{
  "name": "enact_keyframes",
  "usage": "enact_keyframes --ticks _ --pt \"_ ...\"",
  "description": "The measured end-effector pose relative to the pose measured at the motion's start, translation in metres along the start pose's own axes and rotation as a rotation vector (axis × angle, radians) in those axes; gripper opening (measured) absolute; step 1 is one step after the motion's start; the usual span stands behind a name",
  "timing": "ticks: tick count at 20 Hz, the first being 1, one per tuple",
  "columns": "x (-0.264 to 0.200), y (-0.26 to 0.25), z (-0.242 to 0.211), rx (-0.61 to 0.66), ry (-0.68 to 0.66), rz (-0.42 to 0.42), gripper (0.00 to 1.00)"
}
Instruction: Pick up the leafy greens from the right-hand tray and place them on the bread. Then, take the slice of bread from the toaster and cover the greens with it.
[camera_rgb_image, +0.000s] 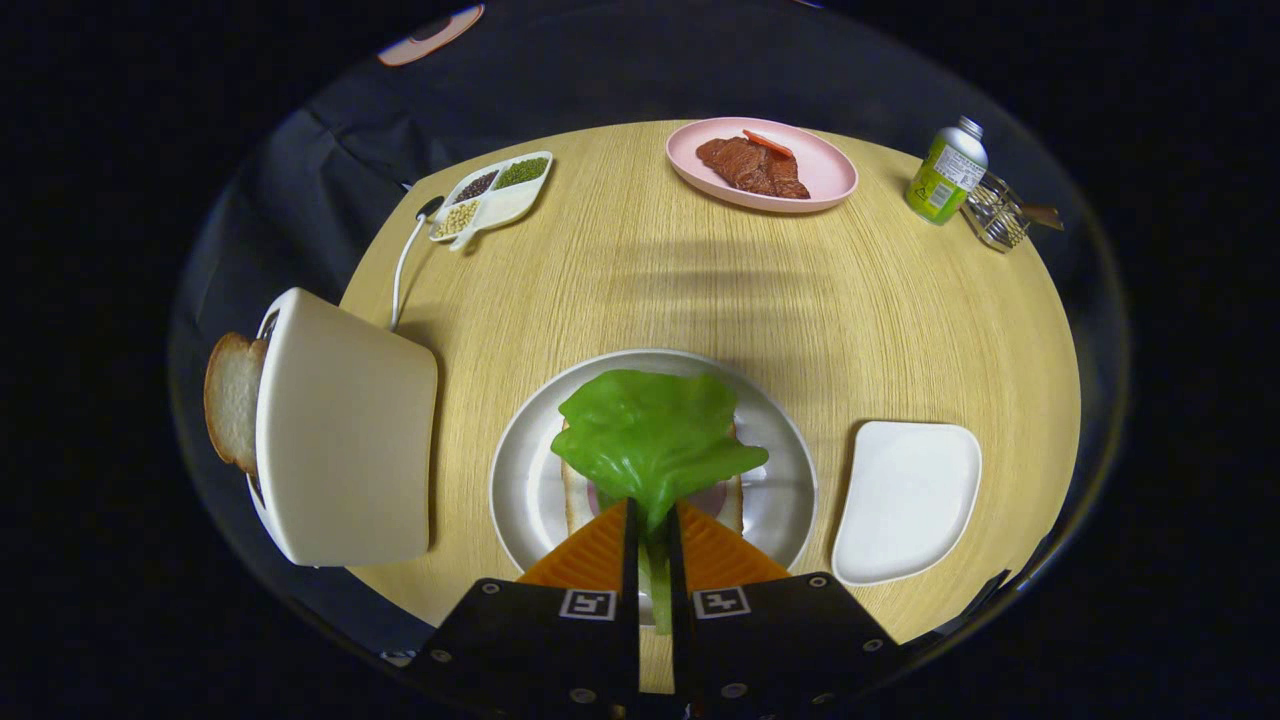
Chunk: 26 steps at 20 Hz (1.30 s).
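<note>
Standing left on the tabletop (900, 300), the toaster (345, 440) holds a bread slice (232, 400) in its slot, while the gripper (654, 520) has its orange fingers (590, 555) clenched on the stem of the leafy greens (650, 435), whose leaf spreads lengthwise ahead of them above the bread (575, 500) on the round plate (520, 480), left of the white tray (910, 500).

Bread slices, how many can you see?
2. One bread slice sticks out of the toaster. The other bread slice lies on the round plate under the leafy greens, which the fingers pinch. More may be hidden.
</note>
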<state>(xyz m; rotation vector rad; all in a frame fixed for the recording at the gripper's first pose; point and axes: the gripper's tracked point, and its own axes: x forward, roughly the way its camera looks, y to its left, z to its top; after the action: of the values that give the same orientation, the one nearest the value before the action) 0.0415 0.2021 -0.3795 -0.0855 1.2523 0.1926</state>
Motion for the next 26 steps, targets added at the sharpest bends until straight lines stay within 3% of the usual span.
enact_keyframes --ticks 4,5,6,9,10,17,26 --pt "0.007 -0.001 -0.003 -0.011 0.015 -0.018 0.45" --pt "0.007 -0.003 -0.002 -0.017 0.014 -0.027 0.59" --pt "0.007 -0.005 -0.001 -0.017 0.012 -0.040 0.64" --pt "-0.003 -0.007 0.003 -0.009 -0.005 -0.064 0.94" --pt "-0.009 -0.006 0.005 -0.005 -0.013 -0.068 0.97" --pt "-0.067 0.028 0.026 0.001 -0.070 -0.084 0.99" --pt "-0.137 0.140 0.070 -0.034 -0.149 0.000 0.98"
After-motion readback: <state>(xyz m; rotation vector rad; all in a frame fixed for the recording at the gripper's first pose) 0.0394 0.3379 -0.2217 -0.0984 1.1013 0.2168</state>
